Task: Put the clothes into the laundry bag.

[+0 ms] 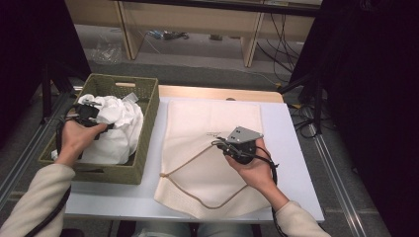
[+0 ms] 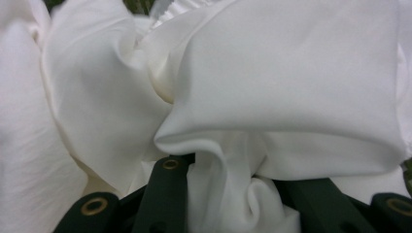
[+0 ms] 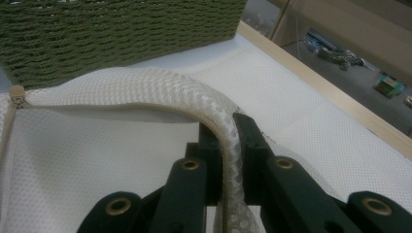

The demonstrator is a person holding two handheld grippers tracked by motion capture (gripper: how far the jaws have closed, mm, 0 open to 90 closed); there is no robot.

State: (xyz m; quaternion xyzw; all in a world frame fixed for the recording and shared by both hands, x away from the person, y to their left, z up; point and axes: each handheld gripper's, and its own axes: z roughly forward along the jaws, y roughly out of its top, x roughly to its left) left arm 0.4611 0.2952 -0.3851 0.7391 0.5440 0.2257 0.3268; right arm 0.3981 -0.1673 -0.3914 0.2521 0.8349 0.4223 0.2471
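Observation:
A heap of white cloth (image 1: 118, 128) lies in a green woven basket (image 1: 111, 174) at the table's left. My left gripper (image 1: 91, 116) reaches into the basket from the near side. In the left gripper view its jaws pinch a bunched fold of that white cloth (image 2: 272, 73), so the left gripper (image 2: 233, 179) is shut on it. A cream mesh bag (image 1: 207, 121) with a tan zipper (image 1: 195, 159) lies flat in the middle. My right gripper (image 1: 223, 146) is shut on a raised edge of the mesh bag (image 3: 160, 90) beside the zipper; its jaws (image 3: 228, 128) clamp the fold.
The white table top (image 1: 289, 148) has a wooden strip (image 1: 222, 92) along its far edge. The basket (image 3: 121, 34) stands just left of the bag. Beyond the table stand wooden furniture legs (image 1: 249, 47) and loose cables (image 1: 284, 29) on the floor.

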